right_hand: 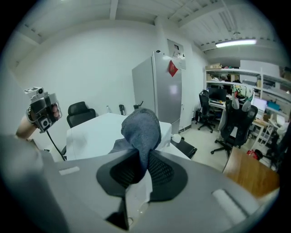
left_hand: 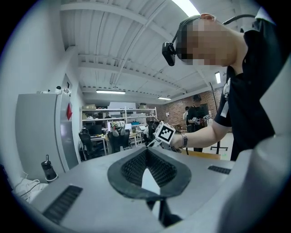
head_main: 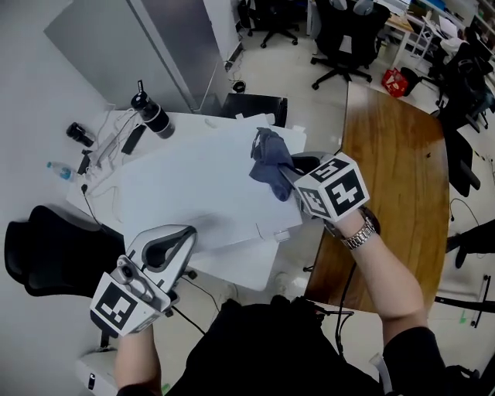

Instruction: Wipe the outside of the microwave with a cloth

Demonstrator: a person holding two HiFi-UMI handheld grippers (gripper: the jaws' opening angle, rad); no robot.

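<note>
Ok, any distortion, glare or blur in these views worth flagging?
Head view: sharp, evenly lit; the white microwave looks washed out. Left gripper view: strong fisheye, dark round border, a ceiling light glares. Right gripper view: same fisheye; the cloth close up is slightly soft.

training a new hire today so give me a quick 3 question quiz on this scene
1. True or false: the left tool has its jaws shut with nothing between them.
2. Which tool holds the grey cloth? A) left tool B) right tool C) neither
3. Fill in: the brown table at the head view's right has a top made of ____.

Key: 1 true; 2 B; 3 wood.
</note>
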